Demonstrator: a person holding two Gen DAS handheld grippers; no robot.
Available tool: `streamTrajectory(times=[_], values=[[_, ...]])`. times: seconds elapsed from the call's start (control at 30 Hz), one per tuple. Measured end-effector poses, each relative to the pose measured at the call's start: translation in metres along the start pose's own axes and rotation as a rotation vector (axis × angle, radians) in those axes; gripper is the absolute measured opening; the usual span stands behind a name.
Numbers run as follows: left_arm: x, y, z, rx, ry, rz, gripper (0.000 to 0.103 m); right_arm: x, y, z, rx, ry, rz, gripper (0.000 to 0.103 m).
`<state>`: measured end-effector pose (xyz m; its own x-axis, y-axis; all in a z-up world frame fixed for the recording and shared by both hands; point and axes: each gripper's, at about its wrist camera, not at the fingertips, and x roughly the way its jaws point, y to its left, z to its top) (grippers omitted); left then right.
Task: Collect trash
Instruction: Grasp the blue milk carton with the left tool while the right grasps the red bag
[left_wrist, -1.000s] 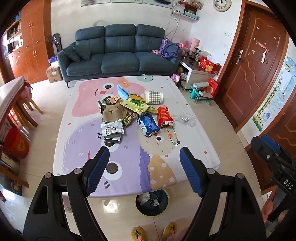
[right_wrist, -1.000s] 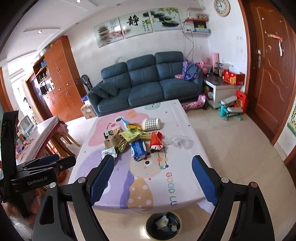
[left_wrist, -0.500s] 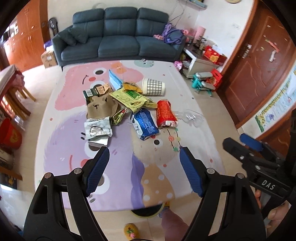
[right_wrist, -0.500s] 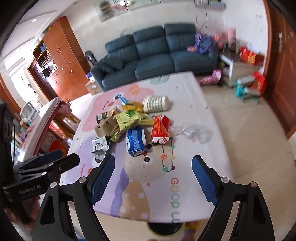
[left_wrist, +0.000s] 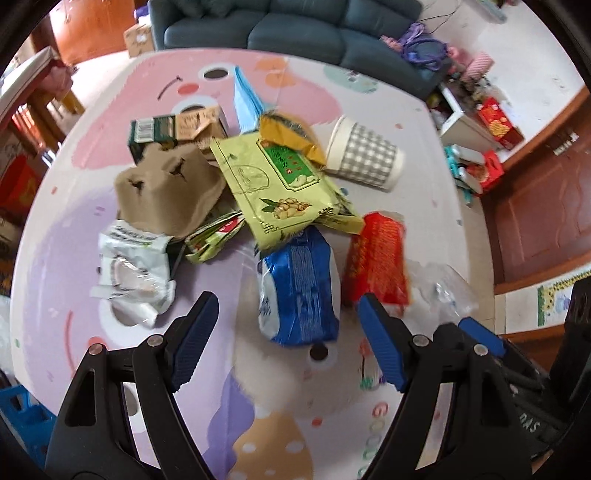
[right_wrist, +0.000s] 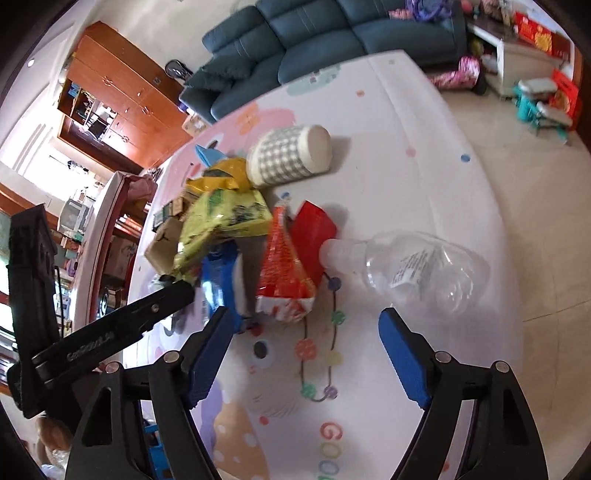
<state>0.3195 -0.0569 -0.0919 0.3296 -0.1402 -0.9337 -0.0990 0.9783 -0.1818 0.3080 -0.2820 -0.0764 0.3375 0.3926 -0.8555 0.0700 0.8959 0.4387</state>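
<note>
We held both tongs wide apart, empty. Our left tongs (left_wrist: 286, 338) hung over the blue bag (left_wrist: 299, 291). Our right tongs (right_wrist: 306, 354) hung near the red bag (right_wrist: 284, 273) and clear bottle (right_wrist: 406, 262) on the surface (right_wrist: 424, 155).

blue wrapper (left_wrist: 299, 291) | red packet (left_wrist: 376, 254) | grey-checked cup (left_wrist: 364, 157) | yellow-green pouch (left_wrist: 280, 184) | clear bottle (right_wrist: 410, 264)

Litter lies heaped mid-table: a blue packet (left_wrist: 299, 291) nearest, a red packet (left_wrist: 376, 258) to its right, a crushed clear bottle (right_wrist: 410, 266) rightmost, a checked cup (left_wrist: 364, 157) on its side farther back.
</note>
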Motion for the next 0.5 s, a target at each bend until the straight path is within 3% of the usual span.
streamTrajectory(times=[0.27,0.4,0.47,0.5], values=[[0.058,-0.013,0.016,-0.025,0.068,0.079,0.076,0.021,-0.012,0.015,-0.012,0.062,0.071,0.081],[0.076,-0.015,0.022,-0.025,0.086,0.082,0.075,0.034,-0.004,0.019,-0.034,0.09,0.084,0.081],[0.083,-0.013,0.024,-0.029,0.105,0.07,0.06,0.039,0.0,0.02,-0.038,0.1,0.092,0.081],[0.085,-0.013,0.024,-0.03,0.11,0.065,0.059,0.042,0.001,0.021,-0.039,0.103,0.095,0.081]])
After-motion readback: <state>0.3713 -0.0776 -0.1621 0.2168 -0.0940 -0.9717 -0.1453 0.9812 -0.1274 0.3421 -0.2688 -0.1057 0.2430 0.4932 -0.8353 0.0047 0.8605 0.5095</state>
